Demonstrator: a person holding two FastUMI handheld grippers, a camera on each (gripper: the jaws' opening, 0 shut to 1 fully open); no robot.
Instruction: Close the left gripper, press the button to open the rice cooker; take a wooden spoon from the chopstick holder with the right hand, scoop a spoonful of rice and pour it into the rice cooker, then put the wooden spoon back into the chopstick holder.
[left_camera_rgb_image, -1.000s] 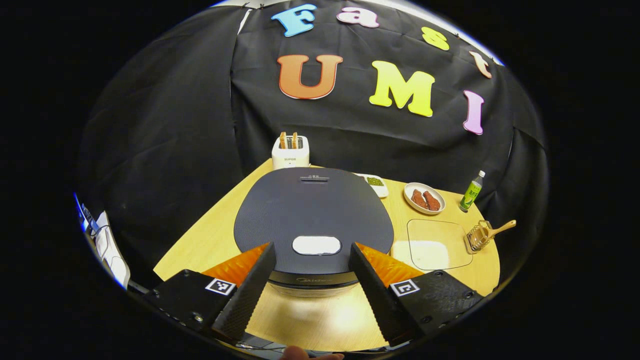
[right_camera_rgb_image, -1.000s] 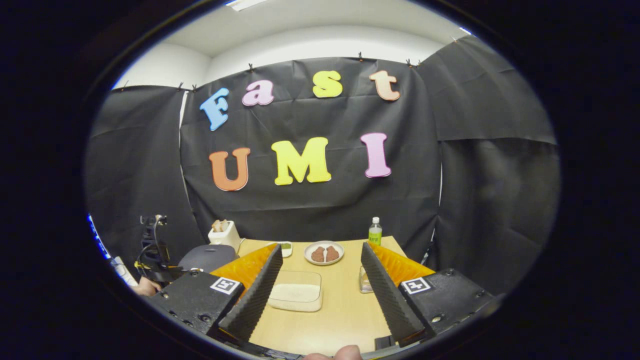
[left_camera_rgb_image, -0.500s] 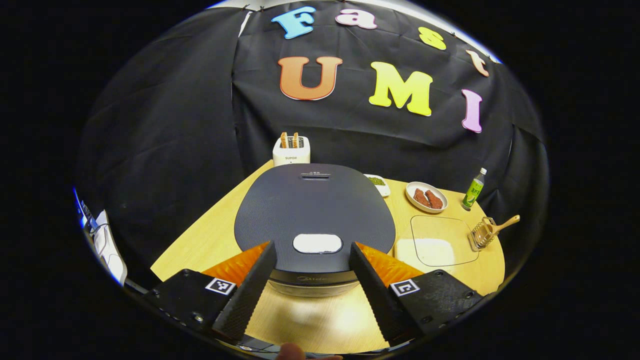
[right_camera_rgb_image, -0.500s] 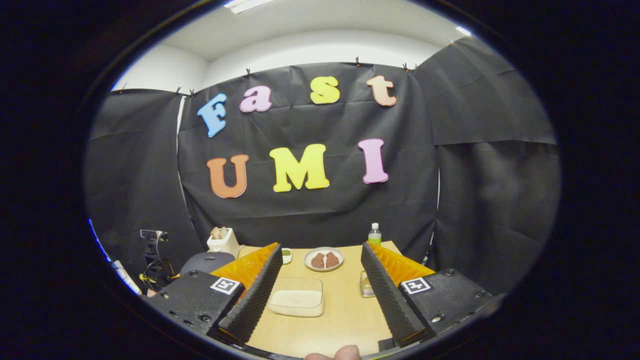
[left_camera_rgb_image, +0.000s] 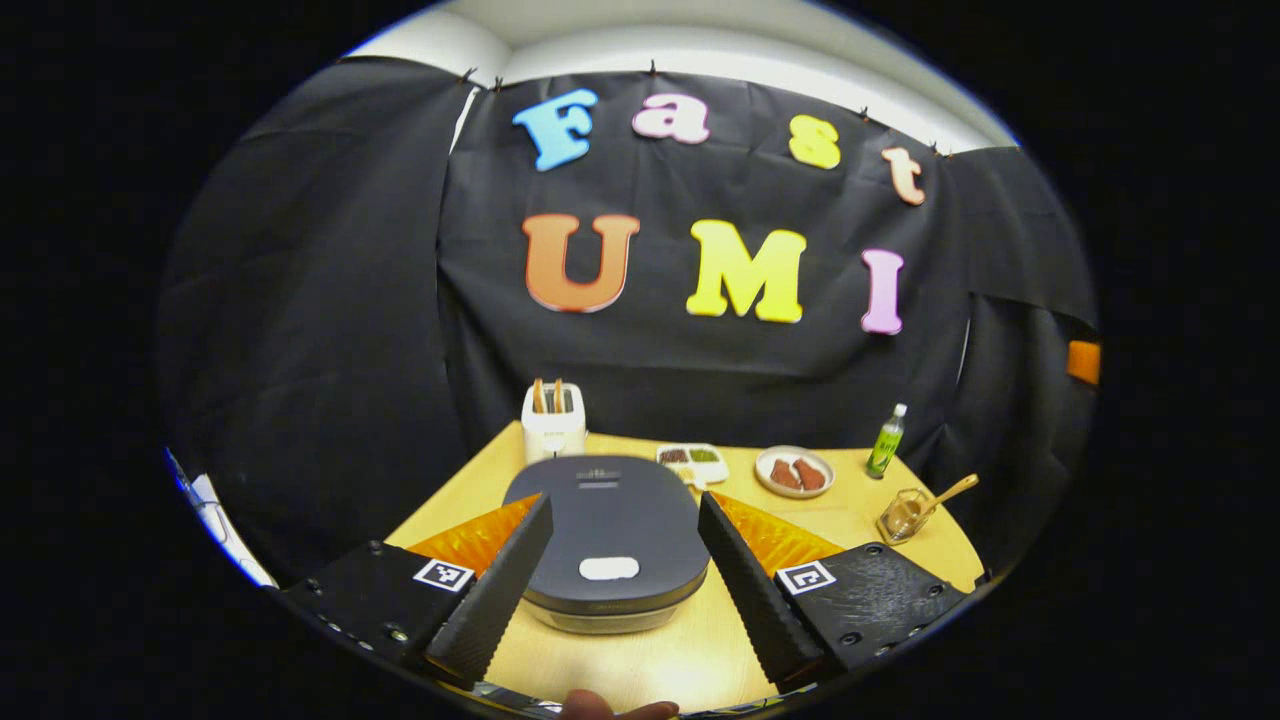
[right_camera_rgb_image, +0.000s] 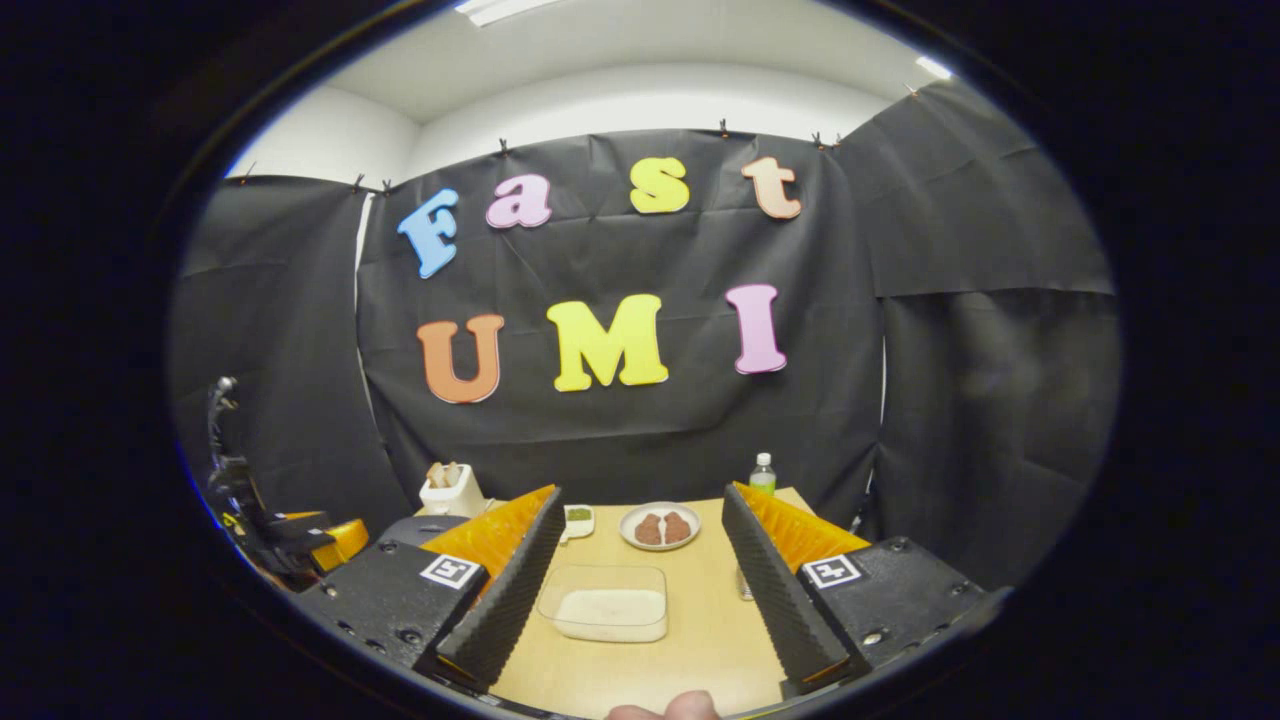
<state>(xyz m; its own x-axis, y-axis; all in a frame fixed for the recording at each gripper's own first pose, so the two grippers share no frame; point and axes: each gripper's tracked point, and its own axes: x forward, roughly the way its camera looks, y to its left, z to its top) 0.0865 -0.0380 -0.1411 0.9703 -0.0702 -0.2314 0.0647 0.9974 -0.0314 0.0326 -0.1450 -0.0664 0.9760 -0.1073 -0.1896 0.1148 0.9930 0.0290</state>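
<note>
On the wooden table, seen in the left gripper view, one toaster is standing at about 11 o'clock with two slices sticking up out of it. One dark rice cooker is sitting at the centre with its lid shut, and its one pale button is lying near the front edge. Moving right, one small divided dish is resting just past the cooker at 1 o'clock, then one plate carrying two brown pieces, then one green bottle standing upright at 2 o'clock. One chopstick holder is sitting at about 3 o'clock near the table's edge, with one wooden spoon leaning out of it, handle pointing up and to the right.

The left gripper is hovering above the cooker's front, released, its two fingers spread wide to either side of the button and touching nothing. A fingertip of the holding hand is peeking in at 6 o'clock.

Across the right gripper view, the left gripper's body is showing at 9 o'clock. One clear container of rice is lying between the fingers of the right gripper, which is also released and held level over the table, gripping nothing.
</note>
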